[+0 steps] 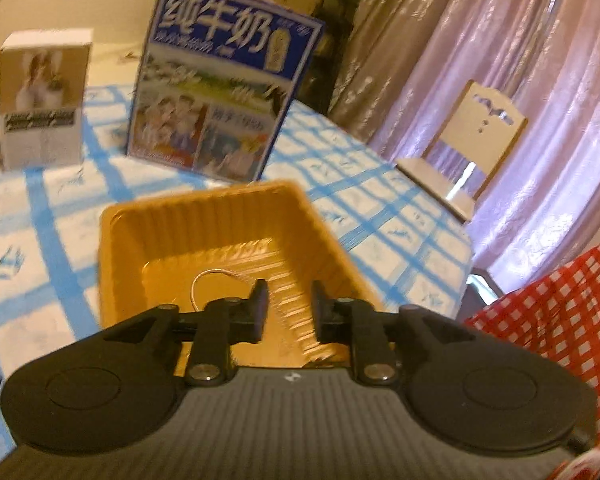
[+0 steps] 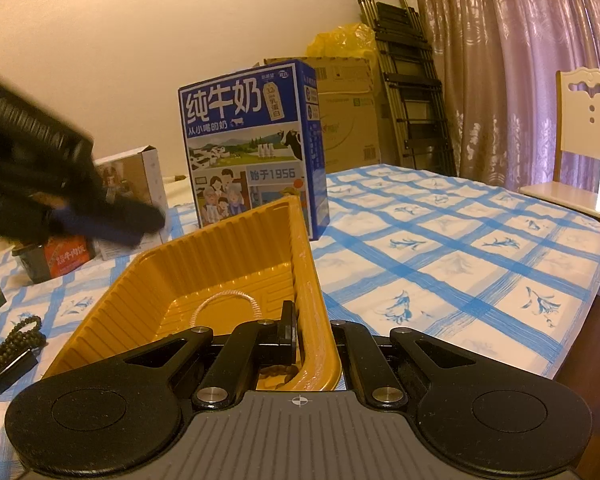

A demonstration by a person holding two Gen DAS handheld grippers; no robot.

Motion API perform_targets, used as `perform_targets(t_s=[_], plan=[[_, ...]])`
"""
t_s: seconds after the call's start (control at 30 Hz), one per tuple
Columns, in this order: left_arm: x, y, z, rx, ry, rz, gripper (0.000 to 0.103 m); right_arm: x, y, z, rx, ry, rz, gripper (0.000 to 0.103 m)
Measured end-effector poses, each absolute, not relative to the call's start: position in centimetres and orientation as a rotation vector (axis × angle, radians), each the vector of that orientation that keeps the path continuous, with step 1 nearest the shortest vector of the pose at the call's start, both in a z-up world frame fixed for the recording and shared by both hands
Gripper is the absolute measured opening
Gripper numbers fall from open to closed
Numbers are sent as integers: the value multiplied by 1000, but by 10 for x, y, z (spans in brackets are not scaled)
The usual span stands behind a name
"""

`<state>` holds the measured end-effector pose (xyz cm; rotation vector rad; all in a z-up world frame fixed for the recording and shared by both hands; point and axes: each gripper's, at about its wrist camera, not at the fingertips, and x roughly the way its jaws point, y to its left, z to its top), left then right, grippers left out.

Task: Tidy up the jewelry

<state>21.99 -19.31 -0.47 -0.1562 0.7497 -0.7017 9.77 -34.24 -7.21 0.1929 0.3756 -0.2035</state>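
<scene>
The right wrist view shows the right gripper (image 2: 314, 344) pinching the near wall of the yellow tray (image 2: 220, 252), one finger inside and one outside, pressed tight on the thin plastic. The tray tips up a little on the blue checked tablecloth (image 2: 460, 248). Inside it lies one pale loop bracelet (image 2: 226, 300), on the tray floor near the back. The left gripper (image 1: 287, 308) hangs over the tray with its fingers a little apart, and nothing is between them. I count one tray, one pale bracelet in it, and one dark bead string (image 2: 16, 340) lying on the cloth to the left of the tray, still outside. There is one blue milk box (image 2: 252, 148) behind the tray and one white box (image 1: 44, 96) further left. The bead string looks light and floppy, so I think it will sag and swing when lifted. A good place to take it is the middle of the bunch, where many beads sit together. The beads may be smooth and could slip. The tray looks thin and bendy, so a hard squeeze could buckle it.
</scene>
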Motion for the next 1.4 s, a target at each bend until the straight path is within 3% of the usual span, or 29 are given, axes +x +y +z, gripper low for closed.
perform_targets(t_s=[0.7,1.4], plan=[[165,-70,-66,20,753,-267,29,99,-343,-73,192,377,-203,4],[191,-102,-103,233,739,-300,29,99,-343,-73,192,377,-203,4]])
